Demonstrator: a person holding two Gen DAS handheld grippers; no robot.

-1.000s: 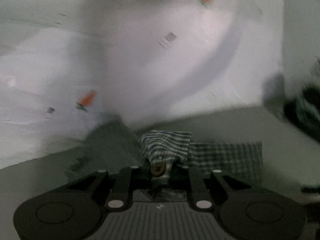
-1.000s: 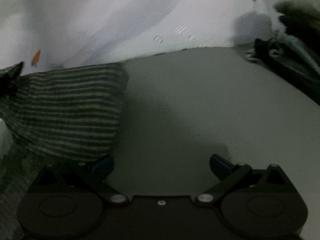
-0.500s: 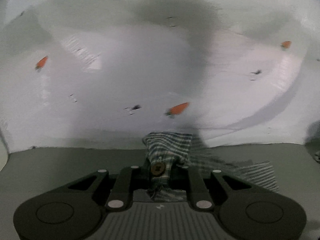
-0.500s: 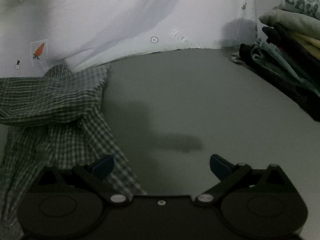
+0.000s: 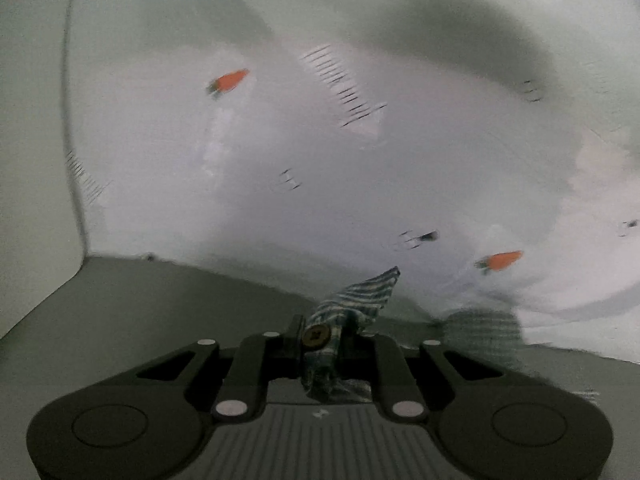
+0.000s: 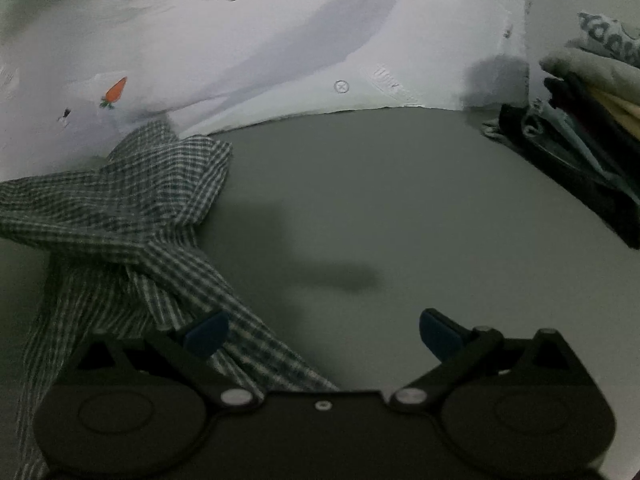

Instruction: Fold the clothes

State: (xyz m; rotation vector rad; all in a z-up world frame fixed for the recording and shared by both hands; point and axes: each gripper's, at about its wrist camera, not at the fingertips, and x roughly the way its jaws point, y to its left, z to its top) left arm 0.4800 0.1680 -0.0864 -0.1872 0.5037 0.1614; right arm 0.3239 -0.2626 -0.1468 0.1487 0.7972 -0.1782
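Newly swung left gripper [image 5: 320, 338], crumpled checked shirt [image 5: 360, 296].

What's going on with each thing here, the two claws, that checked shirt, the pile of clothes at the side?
Left claw: shut on the checked shirt, pinching it by a brown button.
Right claw: open, holding nothing, low over the grey table.
Checked shirt: unfolded, bunched and twisted, partly on the table.
Pile of clothes: folded and stacked at the table's right edge.
White sheet: hangs behind as a backdrop.
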